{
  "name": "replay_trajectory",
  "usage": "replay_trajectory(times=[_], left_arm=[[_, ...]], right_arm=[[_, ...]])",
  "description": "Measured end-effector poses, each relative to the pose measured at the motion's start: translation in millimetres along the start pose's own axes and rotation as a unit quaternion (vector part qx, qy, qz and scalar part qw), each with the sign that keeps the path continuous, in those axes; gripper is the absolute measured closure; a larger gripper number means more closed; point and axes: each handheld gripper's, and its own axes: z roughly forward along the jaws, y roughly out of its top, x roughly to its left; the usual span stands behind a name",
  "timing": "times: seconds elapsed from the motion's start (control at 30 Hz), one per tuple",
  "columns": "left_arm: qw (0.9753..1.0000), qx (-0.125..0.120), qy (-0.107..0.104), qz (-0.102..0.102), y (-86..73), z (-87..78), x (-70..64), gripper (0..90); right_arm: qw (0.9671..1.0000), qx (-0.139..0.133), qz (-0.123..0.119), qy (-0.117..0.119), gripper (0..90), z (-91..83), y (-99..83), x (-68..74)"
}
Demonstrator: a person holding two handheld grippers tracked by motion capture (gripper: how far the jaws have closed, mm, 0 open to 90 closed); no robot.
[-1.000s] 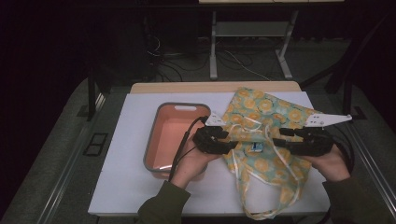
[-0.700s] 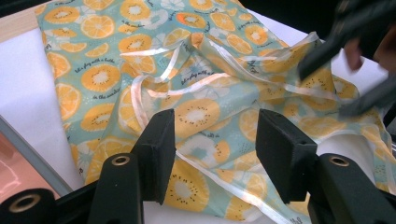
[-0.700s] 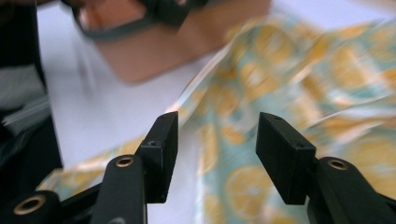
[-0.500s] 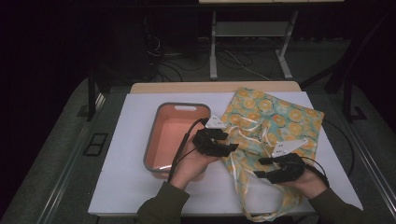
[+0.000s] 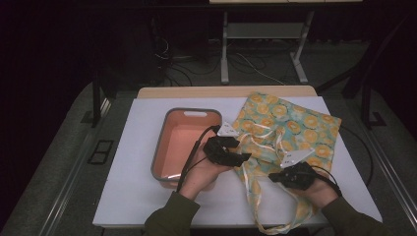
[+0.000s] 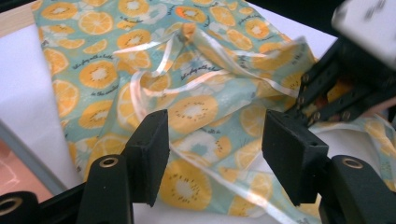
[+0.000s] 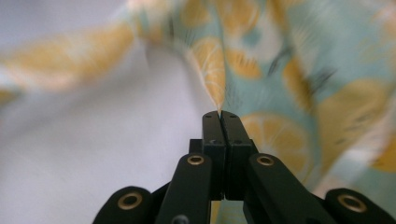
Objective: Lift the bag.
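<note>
Right gripper view showed my right claw [image 7: 220, 114] pinched on a fold of the citrus-print bag [image 7: 299, 84]. My left claw [image 6: 215, 144] stood spread over that bag on the white table [image 5: 133, 147], beside the pink tub [image 5: 184, 140].

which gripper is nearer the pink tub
Left. The left gripper hovers just off the pink tub's right rim, jaws open over the fruit-print cloth. The right gripper is farther right, shut on that cloth.
</note>
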Motion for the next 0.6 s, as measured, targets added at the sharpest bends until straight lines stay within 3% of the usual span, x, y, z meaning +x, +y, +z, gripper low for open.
replay_trajectory(times=[0.2,0.6], left_arm=[[0.9998,0.008,-0.009,0.018,3.8,5.4,-6.0,37.8],[0.9980,0.035,-0.014,0.050,15.5,28.8,-18.5,42.3]], right_arm=[[0.9971,-0.075,0.008,-0.010,90.0,-29.4,16.6,-11.2],[0.9885,-0.151,0.006,-0.011,90.0,-57.3,43.4,-19.9]])
